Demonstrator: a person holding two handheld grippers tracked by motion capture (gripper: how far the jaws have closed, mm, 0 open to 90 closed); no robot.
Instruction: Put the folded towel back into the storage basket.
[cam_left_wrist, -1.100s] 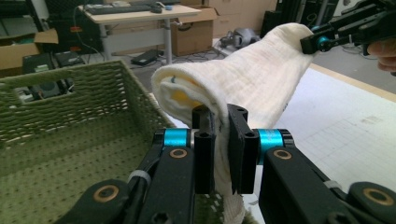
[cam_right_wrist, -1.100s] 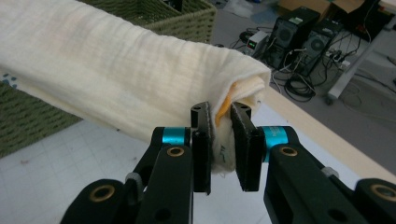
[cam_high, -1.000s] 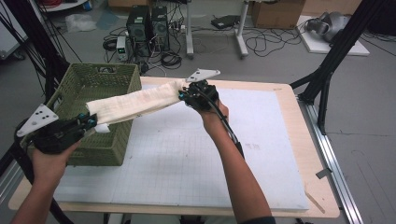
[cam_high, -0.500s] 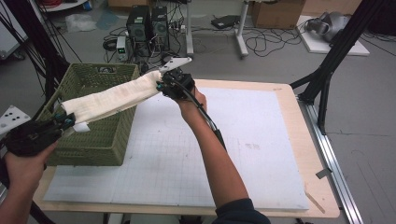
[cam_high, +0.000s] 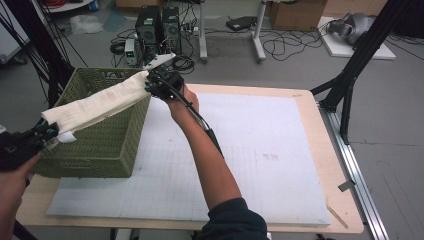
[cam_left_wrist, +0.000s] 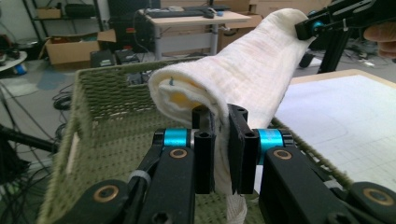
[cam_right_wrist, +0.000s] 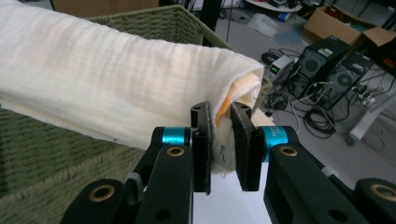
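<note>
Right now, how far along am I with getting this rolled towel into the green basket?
Done: the towel is rolled up and lifted off the table. In hand: the left gripper and the right gripper are each shut on one end, holding it stretched above the green basket. Left: lower it into the basket and open both grippers; it is not inside yet.

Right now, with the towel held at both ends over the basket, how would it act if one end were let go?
The towel is probably floppy: it sags slightly between the left tool and right tool. It looks light, since small pinches carry it. A freed end would likely droop toward the basket, and the loose roll might unfold.
</note>
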